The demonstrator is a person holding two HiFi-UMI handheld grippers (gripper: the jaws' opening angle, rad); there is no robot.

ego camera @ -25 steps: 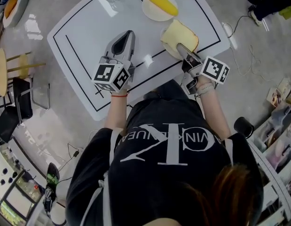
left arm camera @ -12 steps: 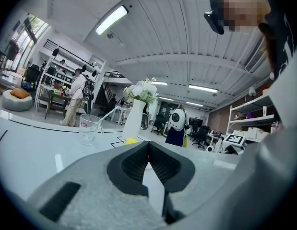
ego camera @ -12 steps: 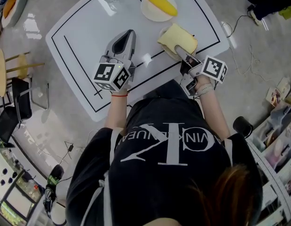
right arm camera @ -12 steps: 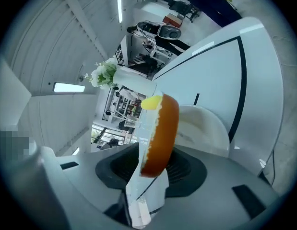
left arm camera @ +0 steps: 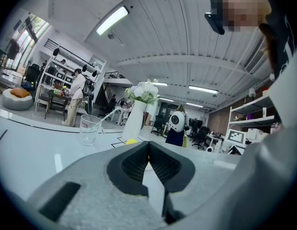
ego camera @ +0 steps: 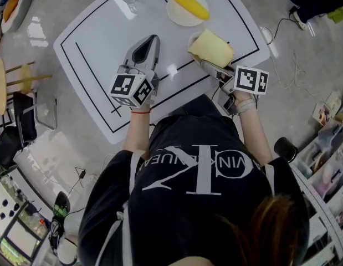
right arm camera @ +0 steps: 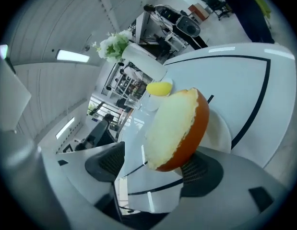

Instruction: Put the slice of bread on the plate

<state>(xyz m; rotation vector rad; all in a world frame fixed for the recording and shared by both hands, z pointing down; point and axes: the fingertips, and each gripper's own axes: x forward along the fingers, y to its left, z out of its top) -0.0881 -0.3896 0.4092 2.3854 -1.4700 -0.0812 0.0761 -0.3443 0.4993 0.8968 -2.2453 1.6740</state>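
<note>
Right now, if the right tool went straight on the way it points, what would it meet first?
The right tool would first meet the slice of bread between its opening jaws; the plate lies just behind, depth unclear.

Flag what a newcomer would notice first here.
The slice of bread stands tilted on edge over the plate at the white table's near right. It leans on one pad of the right hand-held gripper, whose jaws are opening around it. The left hand-held gripper is shut and empty over mid-table; a yellow food item sits on a second plate beyond.
</note>
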